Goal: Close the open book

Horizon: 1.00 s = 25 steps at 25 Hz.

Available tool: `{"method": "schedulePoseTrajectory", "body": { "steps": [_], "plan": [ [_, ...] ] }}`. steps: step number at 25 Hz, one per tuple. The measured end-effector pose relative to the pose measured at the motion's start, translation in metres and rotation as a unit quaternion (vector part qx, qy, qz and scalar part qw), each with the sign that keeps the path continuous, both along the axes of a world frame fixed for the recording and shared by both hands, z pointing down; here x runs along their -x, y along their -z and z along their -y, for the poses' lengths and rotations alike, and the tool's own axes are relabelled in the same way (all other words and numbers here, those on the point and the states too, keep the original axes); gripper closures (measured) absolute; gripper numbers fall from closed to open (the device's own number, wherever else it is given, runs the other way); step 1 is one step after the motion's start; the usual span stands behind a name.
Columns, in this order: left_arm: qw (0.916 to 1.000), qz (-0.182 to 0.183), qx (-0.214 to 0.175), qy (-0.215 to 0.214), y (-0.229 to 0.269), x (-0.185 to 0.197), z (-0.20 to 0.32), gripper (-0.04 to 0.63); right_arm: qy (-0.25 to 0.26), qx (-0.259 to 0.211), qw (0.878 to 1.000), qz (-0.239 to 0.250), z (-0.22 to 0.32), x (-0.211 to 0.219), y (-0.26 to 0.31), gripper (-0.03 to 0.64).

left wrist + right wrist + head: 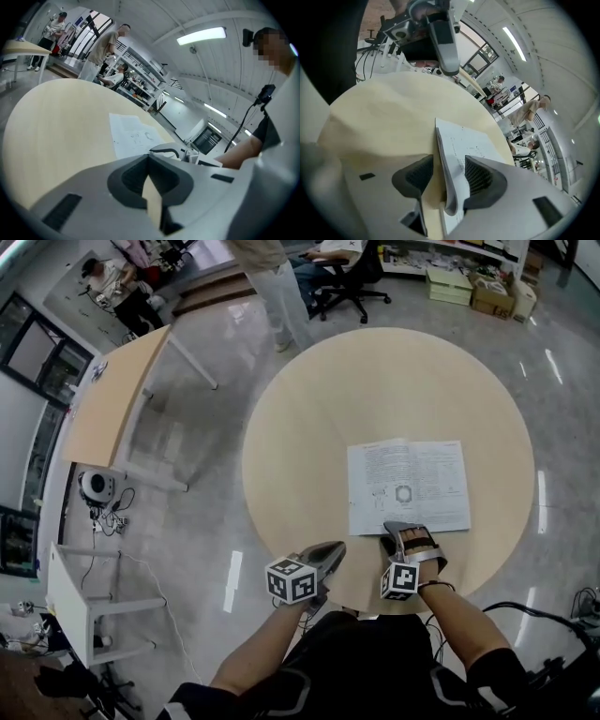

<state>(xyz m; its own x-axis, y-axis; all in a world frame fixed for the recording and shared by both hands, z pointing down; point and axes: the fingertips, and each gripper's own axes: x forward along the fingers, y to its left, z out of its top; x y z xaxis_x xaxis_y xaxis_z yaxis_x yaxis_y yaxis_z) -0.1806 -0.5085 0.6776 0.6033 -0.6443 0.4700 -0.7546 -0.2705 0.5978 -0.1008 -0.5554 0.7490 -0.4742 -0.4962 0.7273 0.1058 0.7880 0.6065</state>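
At the near side of the table (375,381), the right gripper (447,176) has its jaws wide apart around the near edge of the open book (409,486), while the left gripper (149,157) beside it is closed and empty.

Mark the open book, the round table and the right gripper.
open book (409,486): head view, middle of the spread.
round table (375,381): head view, bare top beyond the book.
right gripper (403,529): head view, midway between its jaws, at the book's near edge.

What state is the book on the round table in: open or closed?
Open. The book lies spread on the table, two printed pages facing up either side of the centre fold.
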Motion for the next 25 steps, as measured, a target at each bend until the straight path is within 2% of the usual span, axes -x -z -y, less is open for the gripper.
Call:
{"method": "schedulePoseTrajectory", "body": {
  "steps": [10,14,17,19,22,25],
  "plan": [
    [0.9998,-0.006,0.006,0.016,-0.003,-0.001,-0.01,0.606,0.013,-0.061,0.998,-0.005,0.012,0.009,-0.002,0.428],
    [0.9997,-0.01,0.001,0.024,0.003,0.002,-0.012,0.606,0.021,-0.08,0.996,-0.015,0.009,0.01,-0.005,0.5],
    [0.9996,-0.009,-0.003,0.028,0.008,0.003,-0.014,0.606,0.012,-0.083,0.996,-0.003,0.005,0.01,-0.006,0.553],
    [0.9996,-0.01,-0.006,0.027,0.007,0.003,-0.015,0.606,-0.008,-0.075,0.997,0.026,0.007,0.01,-0.003,0.577],
    [0.9997,-0.01,-0.014,0.014,0.004,-0.001,-0.017,0.606,-0.075,-0.023,0.991,0.109,0.016,0.007,0.01,0.601],
    [0.9997,-0.013,-0.018,0.009,0.005,-0.001,-0.015,0.606,-0.162,0.037,0.965,0.201,0.025,-0.001,0.031,0.609]
  ]
}}
